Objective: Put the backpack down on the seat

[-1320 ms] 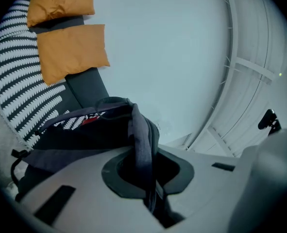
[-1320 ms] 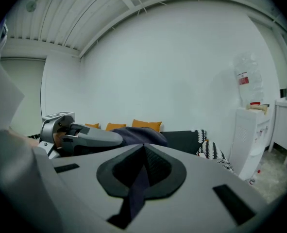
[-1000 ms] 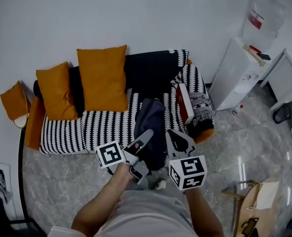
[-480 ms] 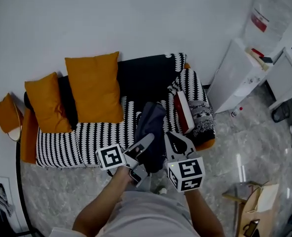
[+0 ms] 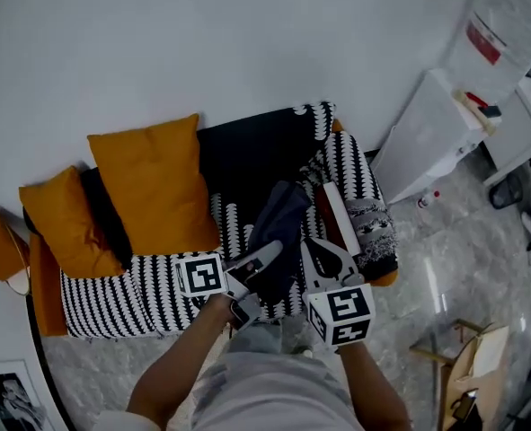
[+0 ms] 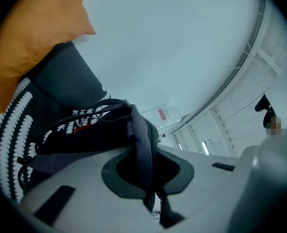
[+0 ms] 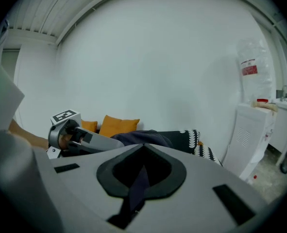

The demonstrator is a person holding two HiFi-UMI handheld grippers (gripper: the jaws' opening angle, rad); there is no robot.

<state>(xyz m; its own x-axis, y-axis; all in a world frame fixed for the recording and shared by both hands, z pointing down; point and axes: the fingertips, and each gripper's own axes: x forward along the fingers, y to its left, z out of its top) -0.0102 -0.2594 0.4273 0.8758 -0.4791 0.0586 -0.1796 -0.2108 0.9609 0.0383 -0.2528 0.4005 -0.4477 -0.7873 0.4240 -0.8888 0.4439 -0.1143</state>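
Note:
The dark backpack (image 5: 278, 232) hangs between my two grippers over the right half of the striped black-and-white sofa seat (image 5: 148, 281). My left gripper (image 5: 267, 254) is shut on one of its straps (image 6: 142, 149), which runs out between the closed jaws. My right gripper (image 5: 314, 248) is shut on another strap (image 7: 139, 182) that shows in the notch between its jaws. In the right gripper view the backpack's top (image 7: 143, 139) bulges just past the jaws, with the left gripper (image 7: 92, 141) beside it. The bag's lower part is hidden behind the grippers.
Two orange pillows (image 5: 153, 182) (image 5: 63, 227) lean on the sofa's back at the left. A red-and-white item (image 5: 335, 215) and a patterned cloth (image 5: 373, 227) lie on the sofa's right end. A white water dispenser (image 5: 431, 133) stands to the right, and a paper bag (image 5: 470, 380) sits on the floor.
The sofa has slid left and down in the head view and looks nearer. Both grippers keep their hold, and the backpack now hangs farther over the seat.

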